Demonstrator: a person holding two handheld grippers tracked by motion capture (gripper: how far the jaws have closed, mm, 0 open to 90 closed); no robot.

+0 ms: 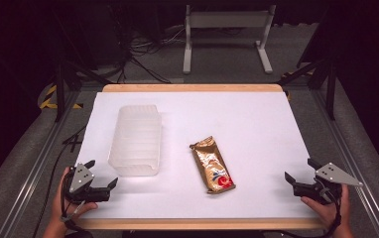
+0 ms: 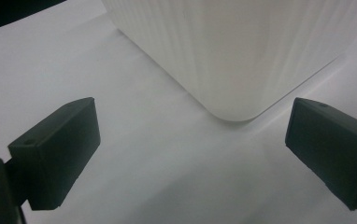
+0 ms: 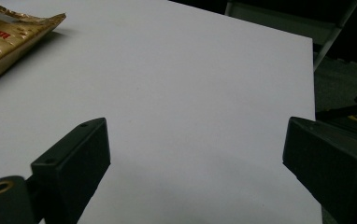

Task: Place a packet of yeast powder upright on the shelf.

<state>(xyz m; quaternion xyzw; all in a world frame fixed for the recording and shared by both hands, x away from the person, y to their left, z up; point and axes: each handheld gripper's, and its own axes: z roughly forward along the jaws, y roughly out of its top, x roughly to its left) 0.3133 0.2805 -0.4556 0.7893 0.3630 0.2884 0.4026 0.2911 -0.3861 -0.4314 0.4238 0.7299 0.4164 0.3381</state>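
With both the left gripper [image 1: 101, 174] and right gripper [image 1: 299, 171] spread and empty, the slick gold snack packet [image 1: 213, 165] may skid away, or the light translucent plastic container [image 1: 136, 139] may get nudged.

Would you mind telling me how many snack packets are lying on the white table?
1. The gold snack packet lies flat on the table, right of the ribbed plastic tub; its end also shows in the right gripper view. None looks hidden.

one white tub [image 1: 136, 140] left of centre, one gold wrapper [image 1: 213, 164] at centre, two grippers: left [image 1: 101, 174] lower left, right [image 1: 299, 170] lower right.
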